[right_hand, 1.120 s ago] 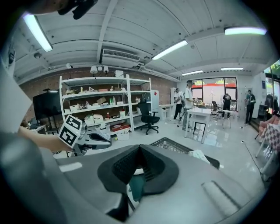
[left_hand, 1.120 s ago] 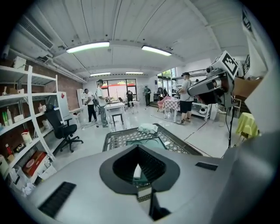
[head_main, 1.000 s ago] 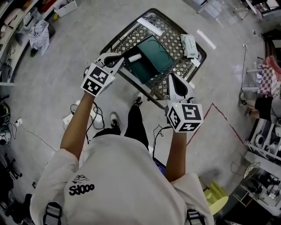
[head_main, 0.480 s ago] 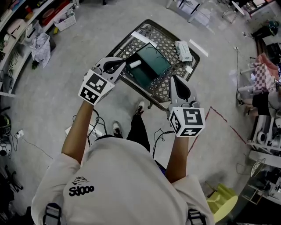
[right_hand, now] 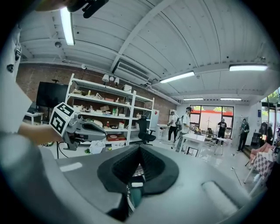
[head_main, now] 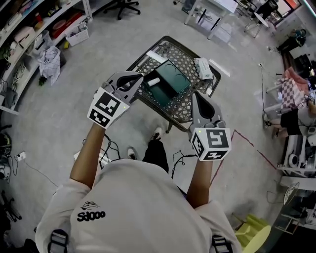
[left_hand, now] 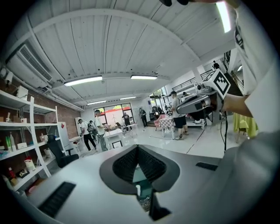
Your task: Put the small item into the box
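Note:
A dark green box (head_main: 168, 84) lies on a small wire-mesh table (head_main: 185, 106). The small white item (head_main: 153, 81) rests on the box's left edge. My left gripper (head_main: 140, 77) hangs just left of the item, jaws shut and empty, not touching it. My right gripper (head_main: 195, 95) hovers at the table's near right edge, also shut with nothing in it. In the left gripper view the pads (left_hand: 127, 164) of the gripper (left_hand: 138, 147) meet; below them the item (left_hand: 138, 190) and box (left_hand: 140, 176) show. The right gripper view shows that gripper (right_hand: 140, 148) likewise, over the item (right_hand: 137, 184).
A white packet (head_main: 203, 66) and a white strip (head_main: 157, 57) lie on the table's far side. Shelves (head_main: 29, 34) line the left wall. An office chair (head_main: 126, 6) and desks stand beyond. A seated person (head_main: 291, 118) is at the right; red tape (head_main: 252, 143) marks the floor.
The table and box now look smaller and higher in the head view. Both grippers stay shut at its left and right sides; the white item has not moved on the box.

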### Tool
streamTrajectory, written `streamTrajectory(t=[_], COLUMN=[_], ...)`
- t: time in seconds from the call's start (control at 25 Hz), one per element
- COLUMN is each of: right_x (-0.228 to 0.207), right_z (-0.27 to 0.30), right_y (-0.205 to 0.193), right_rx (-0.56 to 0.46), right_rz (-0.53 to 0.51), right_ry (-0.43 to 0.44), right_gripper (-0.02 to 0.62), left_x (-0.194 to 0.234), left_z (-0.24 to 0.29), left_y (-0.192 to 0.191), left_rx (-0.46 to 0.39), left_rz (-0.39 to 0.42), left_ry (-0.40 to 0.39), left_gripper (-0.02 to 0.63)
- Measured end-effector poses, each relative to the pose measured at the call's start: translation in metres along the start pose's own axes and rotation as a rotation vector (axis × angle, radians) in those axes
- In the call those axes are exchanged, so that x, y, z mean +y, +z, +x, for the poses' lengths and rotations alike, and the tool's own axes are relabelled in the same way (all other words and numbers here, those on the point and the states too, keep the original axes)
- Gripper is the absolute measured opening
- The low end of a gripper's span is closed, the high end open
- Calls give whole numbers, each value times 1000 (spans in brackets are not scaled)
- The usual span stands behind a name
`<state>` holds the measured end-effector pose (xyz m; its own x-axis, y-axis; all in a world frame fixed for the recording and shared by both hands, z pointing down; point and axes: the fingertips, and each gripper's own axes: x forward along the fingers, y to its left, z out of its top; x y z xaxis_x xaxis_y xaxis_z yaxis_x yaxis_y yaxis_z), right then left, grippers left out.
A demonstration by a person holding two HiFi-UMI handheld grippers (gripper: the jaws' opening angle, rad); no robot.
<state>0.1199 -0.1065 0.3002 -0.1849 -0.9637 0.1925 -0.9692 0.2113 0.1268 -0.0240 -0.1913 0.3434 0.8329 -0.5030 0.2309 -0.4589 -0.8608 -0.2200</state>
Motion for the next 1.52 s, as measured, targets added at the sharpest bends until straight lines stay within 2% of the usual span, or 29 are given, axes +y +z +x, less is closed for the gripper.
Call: streamTrajectory(t=[0.64, 1.52], right_x=[13, 21], right_z=[-38, -39], right_y=[40, 30], right_rx=[-80, -68], right_rz=[-85, -95], right_ry=[-16, -7], right_gripper=[11, 11], left_x=[-16, -27], left_z=[-44, -49], left_y=[63, 57], left_rx=[-123, -117], left_rz=[73, 76], left_ry=[25, 1], left_gripper=[6, 6])
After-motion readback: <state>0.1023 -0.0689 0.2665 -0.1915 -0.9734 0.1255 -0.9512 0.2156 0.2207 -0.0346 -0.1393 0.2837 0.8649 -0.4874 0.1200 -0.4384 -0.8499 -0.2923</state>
